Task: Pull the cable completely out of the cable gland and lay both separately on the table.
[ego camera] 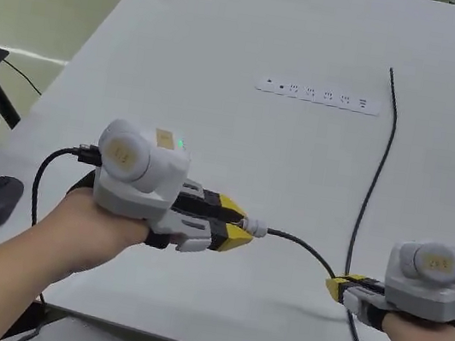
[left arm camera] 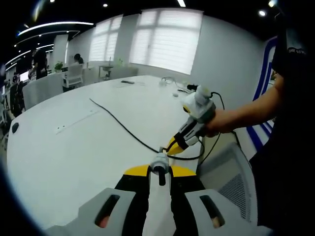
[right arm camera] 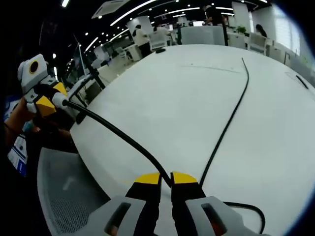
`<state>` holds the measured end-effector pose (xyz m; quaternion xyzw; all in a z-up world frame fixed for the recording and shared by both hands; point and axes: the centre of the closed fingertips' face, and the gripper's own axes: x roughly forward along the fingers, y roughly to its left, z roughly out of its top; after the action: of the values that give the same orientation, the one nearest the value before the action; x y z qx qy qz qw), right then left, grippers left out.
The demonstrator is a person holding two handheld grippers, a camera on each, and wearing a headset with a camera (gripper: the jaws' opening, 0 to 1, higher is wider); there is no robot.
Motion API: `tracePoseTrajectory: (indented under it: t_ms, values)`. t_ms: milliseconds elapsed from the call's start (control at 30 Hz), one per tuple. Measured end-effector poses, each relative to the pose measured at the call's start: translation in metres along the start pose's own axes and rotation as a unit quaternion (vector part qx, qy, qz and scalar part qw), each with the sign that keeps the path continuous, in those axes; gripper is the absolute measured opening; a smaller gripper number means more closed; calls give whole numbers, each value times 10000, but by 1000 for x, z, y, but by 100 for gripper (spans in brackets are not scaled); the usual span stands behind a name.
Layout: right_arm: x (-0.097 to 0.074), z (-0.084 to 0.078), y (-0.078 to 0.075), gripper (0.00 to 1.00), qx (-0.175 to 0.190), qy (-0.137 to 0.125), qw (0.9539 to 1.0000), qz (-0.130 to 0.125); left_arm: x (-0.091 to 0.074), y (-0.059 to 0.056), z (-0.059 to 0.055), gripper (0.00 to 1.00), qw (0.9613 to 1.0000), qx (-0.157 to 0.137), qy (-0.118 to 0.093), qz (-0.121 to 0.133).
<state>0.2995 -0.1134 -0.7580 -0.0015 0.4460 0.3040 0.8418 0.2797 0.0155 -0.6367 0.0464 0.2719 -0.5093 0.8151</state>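
Left hand-held gripper (ego camera: 239,225), centre-left of frame, pinching white cable gland (ego camera: 257,226). Right hand-held gripper (ego camera: 335,286), lower right, pressed together on black cable (ego camera: 368,193) near gland. Both held above surface (ego camera: 216,134) at its near edge. Rest of cable trails over surface to upper right. We judge pull-out step in hand, as cable not yet free of gland. Next move, we think: draw hands apart along cable line, both grips firm.
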Motion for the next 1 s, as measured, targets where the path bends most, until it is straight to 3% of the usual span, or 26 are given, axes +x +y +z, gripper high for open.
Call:
tracePoseTrajectory:
  t_ms: [300, 433, 767, 900, 1000]
  values:
    - [-6, 5, -1, 3, -19, -150, 9999, 24, -1, 1, 2, 15, 10000, -23, -45, -4]
    - [-8, 7, -2, 4, -437, -154, 9989, -66, -2, 1, 2, 15, 10000, -15, -47, 6]
    - [-20, 19, 8, 14, -673, -200, 9975, -22, -2, 0, 0, 15, 10000, 6, -17, -3]
    - [-30, 39, 18, 20, -1241, -408, 9914, 48, -1, -1, 0, 15, 10000, -14, -23, -22]
    - [-39, 59, 34, 26, -1874, -653, 9800, 138, -1, 0, 0, 15, 10000, -10, -12, -30]
